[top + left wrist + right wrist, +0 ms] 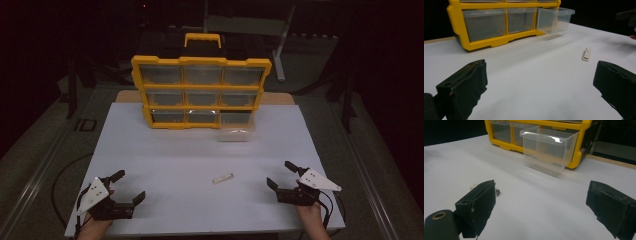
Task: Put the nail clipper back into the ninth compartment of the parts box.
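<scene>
Left gripper (pixel 127 187) rests at the near left of the white counter (pixel 165 160), jaws standing wide apart and holding nothing. Right gripper (pixel 280 174) sits at the near right, jaws likewise spread and empty. Between them, somewhat nearer my right side, lies the small cream clip-like piece (pixel 223 178), flat on the counter and untouched. At the far edge stands the yellow drawer organiser (pixel 200 92); its bottom right clear drawer (pixel 236 131) is pulled out toward me and looks empty, though glare limits what I can confirm.

I judge the work in hand to be lifting the piece and placing it in that open drawer.

Risks noted: the piece is thin and lies flat, so jaws closing above it may miss it or flick it across the smooth surface. A steep approach could drive the jaw tips into the counter. The drawer hangs far out; a knock on its rim could tip or dislodge it.
</scene>
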`<action>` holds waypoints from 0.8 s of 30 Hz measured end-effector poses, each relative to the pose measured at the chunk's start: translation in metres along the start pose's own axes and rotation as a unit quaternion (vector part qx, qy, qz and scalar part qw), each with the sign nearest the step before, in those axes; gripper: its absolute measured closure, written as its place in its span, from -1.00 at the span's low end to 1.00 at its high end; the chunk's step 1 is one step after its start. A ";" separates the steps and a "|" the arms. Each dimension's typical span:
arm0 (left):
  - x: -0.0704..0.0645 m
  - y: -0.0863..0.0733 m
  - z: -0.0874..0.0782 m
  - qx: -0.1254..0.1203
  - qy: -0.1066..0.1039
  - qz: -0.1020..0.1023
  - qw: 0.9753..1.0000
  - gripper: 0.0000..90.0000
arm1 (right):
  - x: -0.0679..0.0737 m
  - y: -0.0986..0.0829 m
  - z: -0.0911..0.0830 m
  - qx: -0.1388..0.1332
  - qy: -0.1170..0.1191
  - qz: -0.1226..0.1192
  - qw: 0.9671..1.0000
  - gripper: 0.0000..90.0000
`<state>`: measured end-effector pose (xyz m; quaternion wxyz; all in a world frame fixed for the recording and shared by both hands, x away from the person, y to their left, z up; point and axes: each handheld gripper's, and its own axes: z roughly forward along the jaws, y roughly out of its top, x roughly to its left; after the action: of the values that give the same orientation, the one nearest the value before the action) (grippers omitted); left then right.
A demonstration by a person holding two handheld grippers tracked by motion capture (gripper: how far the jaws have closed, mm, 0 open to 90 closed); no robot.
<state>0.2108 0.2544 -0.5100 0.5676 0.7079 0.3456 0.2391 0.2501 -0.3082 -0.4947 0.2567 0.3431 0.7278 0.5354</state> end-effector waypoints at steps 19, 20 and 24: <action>0.000 -0.001 -0.002 -0.003 -0.006 -0.001 1.000 -1.00 | 0.004 0.003 -0.003 -0.002 0.007 0.002 1.000 -0.80; 0.000 -0.001 -0.002 -0.002 -0.006 0.001 1.000 -1.00 | 0.004 0.003 -0.003 -0.003 0.007 0.002 1.000 -0.80; -0.003 0.000 0.000 0.006 -0.007 0.000 1.000 -1.00 | 0.004 0.002 -0.003 -0.002 0.008 0.005 1.000 -0.80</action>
<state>0.2095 0.2522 -0.5101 0.5654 0.7131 0.3434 0.2322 0.2463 -0.3068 -0.4917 0.2487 0.3413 0.7274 0.5409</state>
